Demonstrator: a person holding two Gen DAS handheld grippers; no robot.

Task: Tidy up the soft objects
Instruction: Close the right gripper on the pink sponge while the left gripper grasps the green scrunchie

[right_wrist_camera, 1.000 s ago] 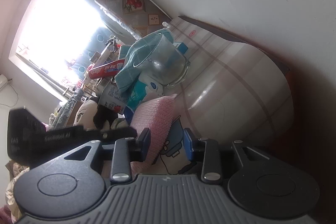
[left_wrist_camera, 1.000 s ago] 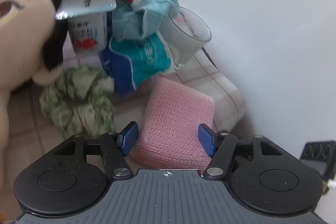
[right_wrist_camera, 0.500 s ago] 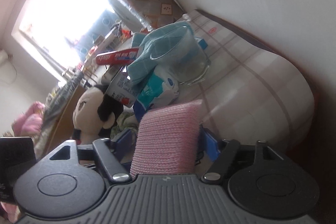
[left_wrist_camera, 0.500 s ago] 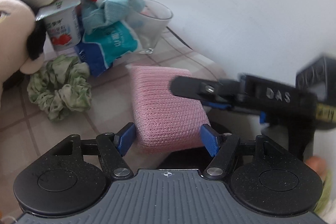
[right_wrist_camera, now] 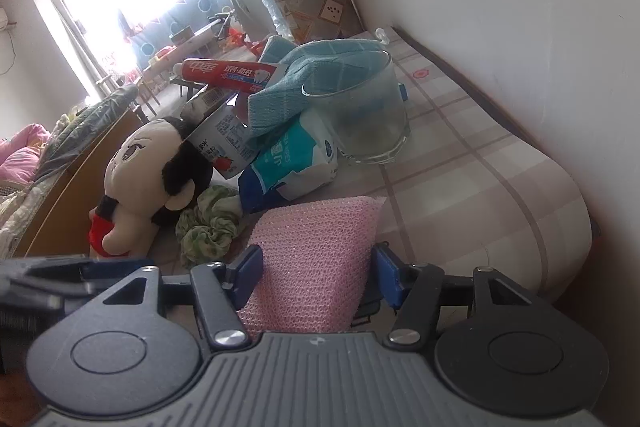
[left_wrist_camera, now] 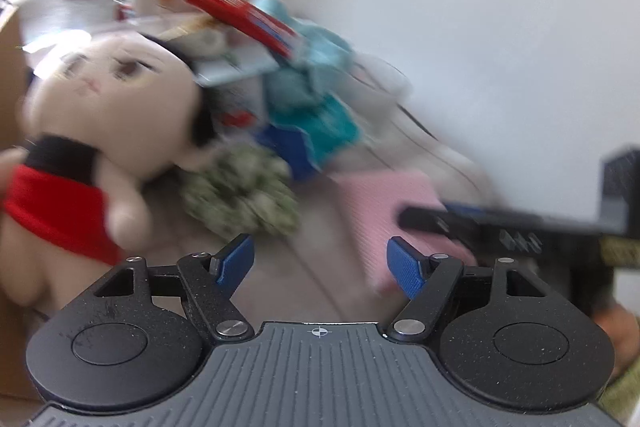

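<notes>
A pink knitted sponge [right_wrist_camera: 316,267] stands on edge between my right gripper's [right_wrist_camera: 316,277] blue pads, which are shut on it. In the blurred left wrist view the sponge [left_wrist_camera: 384,211] lies right of my left gripper [left_wrist_camera: 320,261], which is open and empty above the checked cloth. The right gripper [left_wrist_camera: 460,219] shows there clamped on the sponge's right side. A plush doll [right_wrist_camera: 148,175] with black hair and red shorts lies to the left, also in the left wrist view [left_wrist_camera: 100,131]. A green scrunchie [right_wrist_camera: 210,223] lies beside it.
A pile sits behind: a blue wipes pack [right_wrist_camera: 292,163], a yogurt cup [right_wrist_camera: 224,143], a red toothpaste tube [right_wrist_camera: 228,73], a teal towel [right_wrist_camera: 316,75] and a glass mug [right_wrist_camera: 360,115]. A white wall [right_wrist_camera: 520,27] runs along the right. The table edge [right_wrist_camera: 576,227] drops off nearby.
My left gripper has let go of the pink sponge and swung left toward the doll and scrunchie. My right gripper has closed on the sponge and holds it.
</notes>
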